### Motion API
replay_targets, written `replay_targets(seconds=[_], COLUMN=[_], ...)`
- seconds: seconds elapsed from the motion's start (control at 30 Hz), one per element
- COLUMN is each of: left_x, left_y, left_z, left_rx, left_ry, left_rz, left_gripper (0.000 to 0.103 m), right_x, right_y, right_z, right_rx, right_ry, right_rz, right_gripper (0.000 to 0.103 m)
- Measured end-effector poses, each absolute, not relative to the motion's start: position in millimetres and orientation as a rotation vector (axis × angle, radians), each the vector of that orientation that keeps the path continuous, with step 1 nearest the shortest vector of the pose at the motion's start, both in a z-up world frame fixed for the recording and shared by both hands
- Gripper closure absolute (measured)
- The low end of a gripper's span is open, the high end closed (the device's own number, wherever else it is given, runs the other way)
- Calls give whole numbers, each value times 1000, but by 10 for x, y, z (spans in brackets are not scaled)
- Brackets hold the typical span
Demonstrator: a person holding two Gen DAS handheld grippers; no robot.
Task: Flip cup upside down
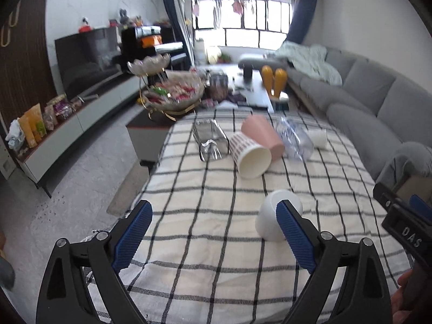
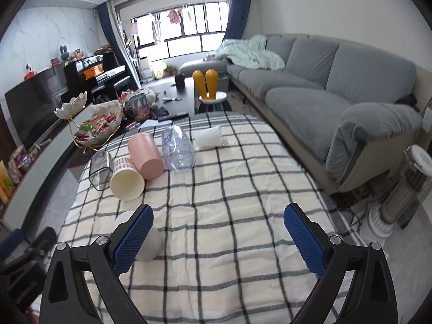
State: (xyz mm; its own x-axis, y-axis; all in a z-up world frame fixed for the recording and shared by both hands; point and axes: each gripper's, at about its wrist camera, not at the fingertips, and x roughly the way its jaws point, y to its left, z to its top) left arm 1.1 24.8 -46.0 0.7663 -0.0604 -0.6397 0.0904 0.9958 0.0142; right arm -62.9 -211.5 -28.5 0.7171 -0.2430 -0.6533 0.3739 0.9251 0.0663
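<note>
On a checked tablecloth (image 1: 216,243), a white cup (image 1: 270,216) stands upside down, just past the spread, empty fingers of the left gripper (image 1: 213,239). Beside it the right gripper (image 2: 218,239) is likewise released, grasping nothing. Farther along the table, a square glass (image 1: 209,140), patterned paper cup (image 1: 249,155), pink cup (image 1: 263,135) and clear plastic cup (image 1: 295,140) lie toppled together.

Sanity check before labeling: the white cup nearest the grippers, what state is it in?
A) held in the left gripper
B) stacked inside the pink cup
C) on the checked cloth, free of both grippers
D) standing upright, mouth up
C: the white cup sits tilted on the checked cloth, with the left gripper and the right gripper both open and empty.
</note>
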Motion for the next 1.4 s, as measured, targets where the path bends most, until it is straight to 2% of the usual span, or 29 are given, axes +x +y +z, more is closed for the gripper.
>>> replay_targets(seconds=[0.53,0.8,1.4], left_x=[-120,-135,-111], left_y=[338,330,329], left_z=[-436,-422,-424], left_rx=[16,22,25], left_ry=[603,588,595], left_rz=[-34,-29,-29], left_gripper=[5,0,0], right_x=[-751,-756,-781], right_y=[-1865,-1864,-1861], right_z=[-183,-162,-125], right_rx=[53,50,47], right_ry=[589,582,564], right_rz=[-364,-368,-368], right_gripper=[4,4,2])
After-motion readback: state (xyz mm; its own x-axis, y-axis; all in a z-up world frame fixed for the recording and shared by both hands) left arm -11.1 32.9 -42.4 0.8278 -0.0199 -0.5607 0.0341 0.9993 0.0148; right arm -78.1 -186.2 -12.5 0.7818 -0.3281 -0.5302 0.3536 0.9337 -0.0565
